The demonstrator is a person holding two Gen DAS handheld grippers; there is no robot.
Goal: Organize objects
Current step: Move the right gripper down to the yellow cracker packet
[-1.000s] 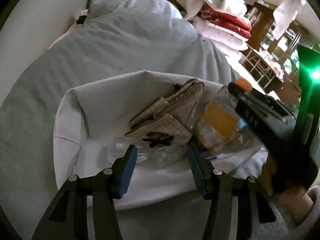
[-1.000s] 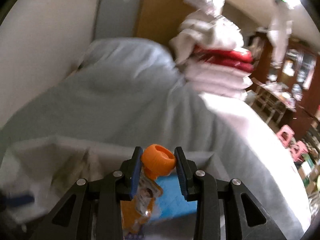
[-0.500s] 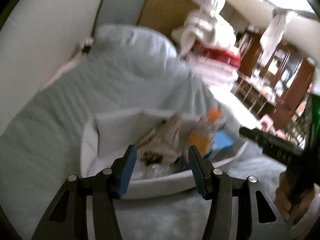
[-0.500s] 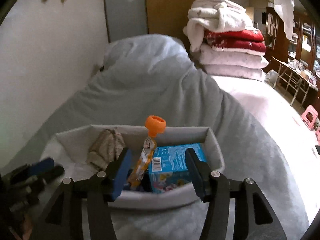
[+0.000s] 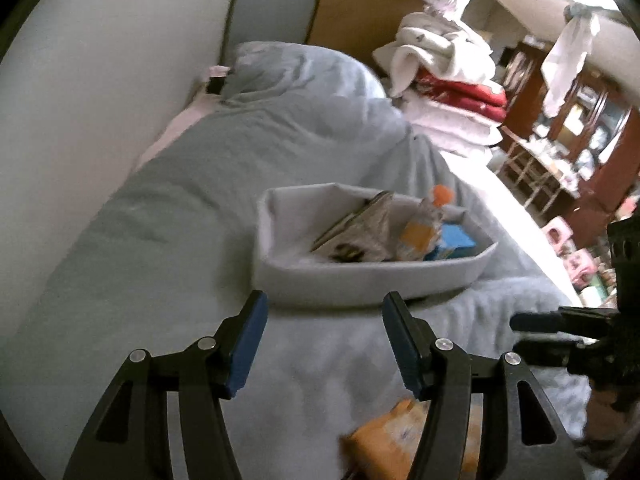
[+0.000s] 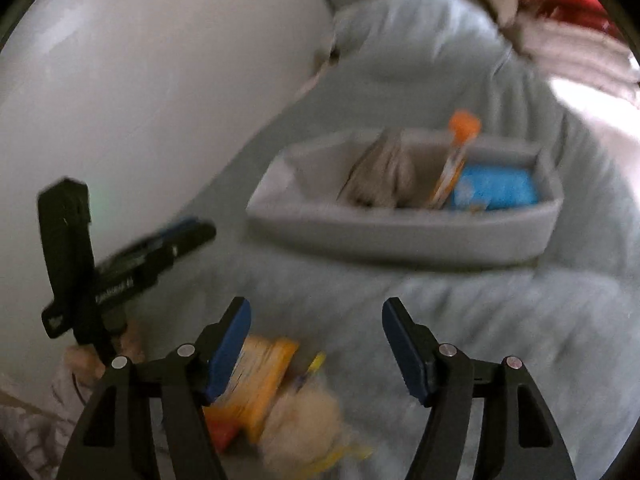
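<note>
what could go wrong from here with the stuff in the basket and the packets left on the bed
1. The orange-capped pouch stands tall, leaning above the grey basket rim; it may tip out.
2. The basket sits on a soft, rumpled blanket and could tilt.
3. The yellow packets lie under the open right gripper; a blurred grab may miss.

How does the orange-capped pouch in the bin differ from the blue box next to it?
The orange-capped pouch stands upright, its cap rising above the grey bin's rim; the blue box lies low, below the rim. The pouch is slim and orange; the box is broad and blue. Both sit together at the bin's right end.
</note>
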